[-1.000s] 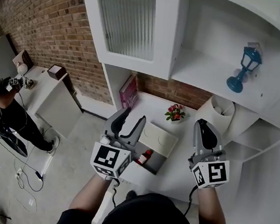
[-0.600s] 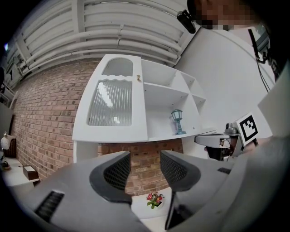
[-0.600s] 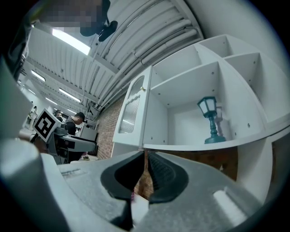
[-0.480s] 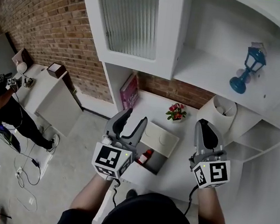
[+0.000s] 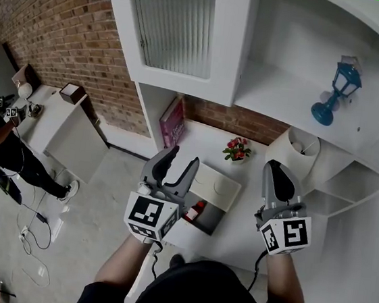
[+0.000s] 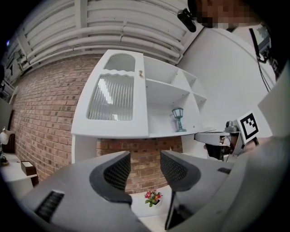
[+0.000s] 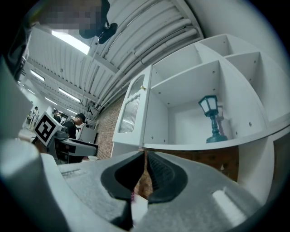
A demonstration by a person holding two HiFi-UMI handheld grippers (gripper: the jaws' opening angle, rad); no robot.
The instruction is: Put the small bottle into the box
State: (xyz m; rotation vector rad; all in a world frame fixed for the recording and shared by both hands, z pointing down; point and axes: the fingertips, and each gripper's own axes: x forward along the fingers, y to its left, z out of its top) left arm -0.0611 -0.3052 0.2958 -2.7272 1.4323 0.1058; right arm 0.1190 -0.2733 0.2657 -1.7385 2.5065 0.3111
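In the head view a small bottle (image 5: 195, 212) with a red cap lies inside the open box (image 5: 211, 219), on its grey floor, partly hidden by my left gripper's body. The box's white lid (image 5: 218, 183) lies back behind it. My left gripper (image 5: 181, 159) hovers over the box's left edge, jaws open and empty; in the left gripper view (image 6: 145, 168) nothing sits between the pads. My right gripper (image 5: 278, 170) is held to the right of the box with its jaws shut on nothing, as the right gripper view (image 7: 146, 174) confirms.
The box rests on a white desk (image 5: 248, 229) under a white shelf unit. Behind it stand a small flower pot (image 5: 237, 150), a pink book (image 5: 173, 122) and a white cylinder (image 5: 297, 151). A blue lantern (image 5: 334, 89) stands on the shelf above. A person (image 5: 3, 146) stands far left.
Both grippers have stayed where they were. Only the person at the far left has shifted a little.
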